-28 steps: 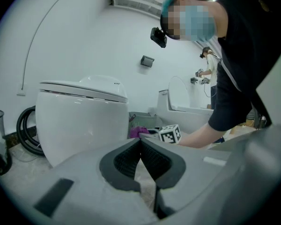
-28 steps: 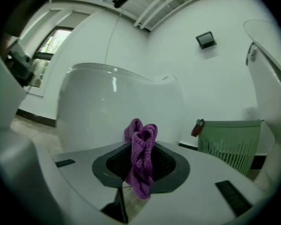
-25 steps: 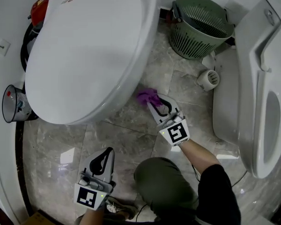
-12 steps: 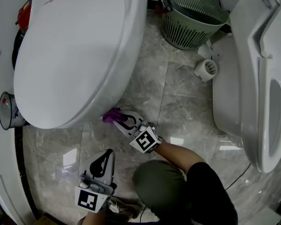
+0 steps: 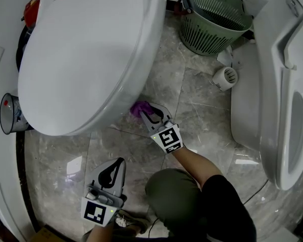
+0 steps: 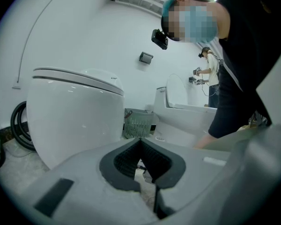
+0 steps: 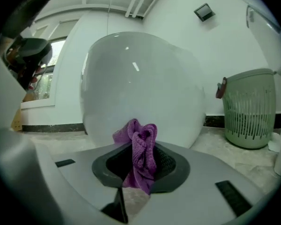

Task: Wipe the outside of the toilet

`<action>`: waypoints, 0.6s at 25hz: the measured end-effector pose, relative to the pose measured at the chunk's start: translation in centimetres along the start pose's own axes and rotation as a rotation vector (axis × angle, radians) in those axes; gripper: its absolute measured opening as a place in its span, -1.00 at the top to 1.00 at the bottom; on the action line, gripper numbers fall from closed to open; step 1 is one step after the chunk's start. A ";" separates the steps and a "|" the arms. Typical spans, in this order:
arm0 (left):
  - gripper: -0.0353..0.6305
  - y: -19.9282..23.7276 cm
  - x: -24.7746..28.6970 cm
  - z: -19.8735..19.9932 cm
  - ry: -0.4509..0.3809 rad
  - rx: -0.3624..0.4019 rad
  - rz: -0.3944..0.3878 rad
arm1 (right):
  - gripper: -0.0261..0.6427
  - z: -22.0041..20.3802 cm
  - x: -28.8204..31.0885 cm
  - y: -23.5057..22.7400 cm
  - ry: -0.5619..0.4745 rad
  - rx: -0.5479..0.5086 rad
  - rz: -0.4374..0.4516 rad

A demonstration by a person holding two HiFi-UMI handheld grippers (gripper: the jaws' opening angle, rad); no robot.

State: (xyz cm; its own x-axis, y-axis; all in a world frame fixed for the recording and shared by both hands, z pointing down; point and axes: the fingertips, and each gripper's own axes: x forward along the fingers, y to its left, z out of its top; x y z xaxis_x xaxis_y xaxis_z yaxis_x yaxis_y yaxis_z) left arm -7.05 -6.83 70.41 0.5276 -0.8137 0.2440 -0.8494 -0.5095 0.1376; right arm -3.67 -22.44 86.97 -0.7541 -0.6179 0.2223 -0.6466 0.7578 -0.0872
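A large white toilet [image 5: 86, 49] with its lid down fills the upper left of the head view. My right gripper [image 5: 147, 111] is shut on a purple cloth [image 5: 139, 108] and holds it against the lower right side of the bowl, under the lid's rim. In the right gripper view the purple cloth [image 7: 139, 150] bunches between the jaws, with the white bowl [image 7: 140, 88] close ahead. My left gripper [image 5: 112, 169] hangs low near the person's knee, its jaws closed with nothing in them, and its own view shows the toilet [image 6: 75, 116] to the left.
A green slatted waste basket [image 5: 212, 19] stands behind the toilet on the marble floor [image 5: 192, 105]. A second white toilet [image 5: 283, 84] lies along the right edge, a small white round object [image 5: 225, 77] beside it. A clear container [image 5: 9, 114] sits at the left wall.
My right gripper has carried the purple cloth along the bowl's lower side: leftward toward the front half a second ago, now back to the right. The left gripper has stayed put.
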 end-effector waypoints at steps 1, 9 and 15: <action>0.89 -0.1 0.0 0.0 0.002 0.004 -0.004 | 0.66 0.2 0.1 -1.6 -0.004 0.020 -0.041; 0.89 -1.1 -0.5 -0.2 0.031 0.024 -0.003 | 0.67 2.8 2.9 -13.9 0.004 0.048 -0.312; 0.89 -0.7 -1.6 -0.1 0.039 0.033 0.027 | 0.67 5.1 5.0 -20.6 0.028 0.102 -0.478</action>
State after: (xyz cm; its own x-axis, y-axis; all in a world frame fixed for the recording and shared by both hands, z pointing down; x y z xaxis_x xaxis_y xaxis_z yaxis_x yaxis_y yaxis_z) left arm -7.30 -5.18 70.05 0.5031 -0.8160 0.2847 -0.8621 -0.4970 0.0987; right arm 5.32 -42.16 84.93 -0.3673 -0.8847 0.2870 -0.9288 0.3651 -0.0633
